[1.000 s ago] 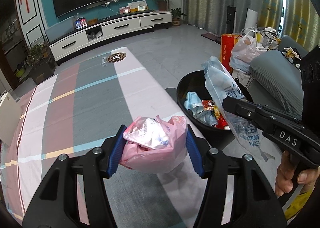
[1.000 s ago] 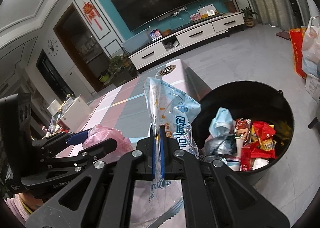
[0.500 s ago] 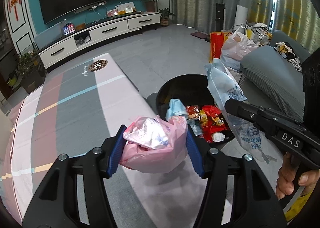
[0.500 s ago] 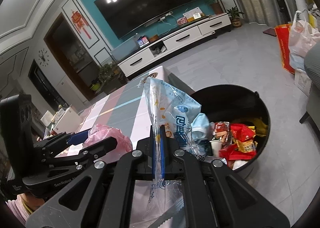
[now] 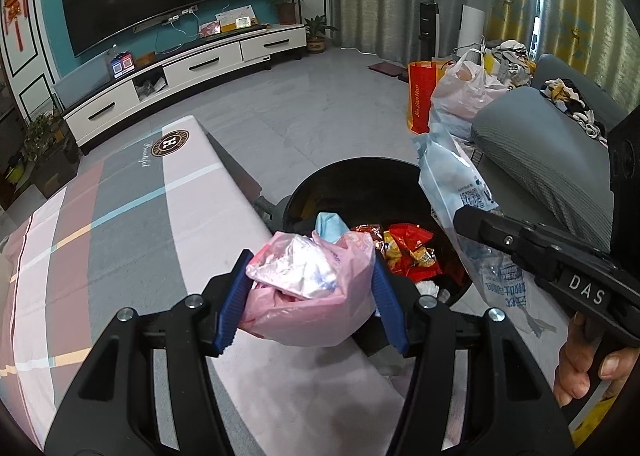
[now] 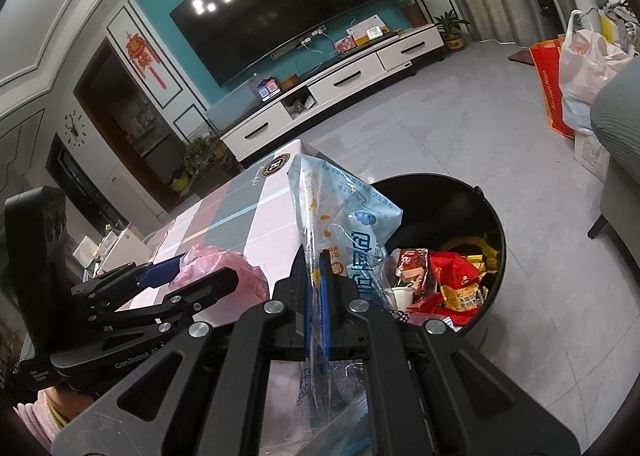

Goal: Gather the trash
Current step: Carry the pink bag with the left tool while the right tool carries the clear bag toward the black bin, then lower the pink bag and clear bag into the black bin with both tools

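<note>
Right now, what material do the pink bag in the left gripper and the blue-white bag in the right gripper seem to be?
Pink bag: thin soft plastic film, crumpled and slightly glossy. Blue-white bag: clear printed plastic film, probably a food wrapper; it creases and shines.

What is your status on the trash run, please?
Left gripper shut on pink bag. Right gripper shut on blue wrapper. Black bin just ahead, part full. Nothing in the way.

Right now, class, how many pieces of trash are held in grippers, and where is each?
2. A pink bag of crumpled paper in the left gripper, over the table edge; a blue-and-clear wrapper pinched in the right gripper, beside the bin.
</note>
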A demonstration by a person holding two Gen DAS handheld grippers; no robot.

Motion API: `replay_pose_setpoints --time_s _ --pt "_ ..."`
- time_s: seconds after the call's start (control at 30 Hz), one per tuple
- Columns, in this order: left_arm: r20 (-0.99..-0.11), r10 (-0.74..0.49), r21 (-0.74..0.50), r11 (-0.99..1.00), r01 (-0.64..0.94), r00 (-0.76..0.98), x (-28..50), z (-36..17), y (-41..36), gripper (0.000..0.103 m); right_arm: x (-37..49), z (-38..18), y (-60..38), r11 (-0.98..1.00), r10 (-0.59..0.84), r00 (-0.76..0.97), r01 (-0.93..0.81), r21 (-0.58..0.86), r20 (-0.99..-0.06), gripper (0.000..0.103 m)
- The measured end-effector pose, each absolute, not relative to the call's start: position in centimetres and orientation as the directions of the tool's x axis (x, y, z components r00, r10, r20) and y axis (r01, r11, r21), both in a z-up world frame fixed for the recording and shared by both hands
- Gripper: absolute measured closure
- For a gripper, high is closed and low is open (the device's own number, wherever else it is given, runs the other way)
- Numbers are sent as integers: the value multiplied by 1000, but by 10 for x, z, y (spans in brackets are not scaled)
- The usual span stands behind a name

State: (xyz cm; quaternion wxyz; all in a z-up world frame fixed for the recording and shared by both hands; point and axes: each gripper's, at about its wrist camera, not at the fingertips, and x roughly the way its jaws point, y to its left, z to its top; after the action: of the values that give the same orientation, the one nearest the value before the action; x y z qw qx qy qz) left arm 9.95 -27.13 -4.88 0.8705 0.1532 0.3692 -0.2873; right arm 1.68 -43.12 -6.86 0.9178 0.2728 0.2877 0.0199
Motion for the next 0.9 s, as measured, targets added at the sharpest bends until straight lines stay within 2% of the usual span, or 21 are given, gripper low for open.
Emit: replay_pose_setpoints --time_s 0.9 --pt "-758 -383 67 760 646 529 125 -65 -316 44 33 -76 -455 838 176 820 165 520 -545 98"
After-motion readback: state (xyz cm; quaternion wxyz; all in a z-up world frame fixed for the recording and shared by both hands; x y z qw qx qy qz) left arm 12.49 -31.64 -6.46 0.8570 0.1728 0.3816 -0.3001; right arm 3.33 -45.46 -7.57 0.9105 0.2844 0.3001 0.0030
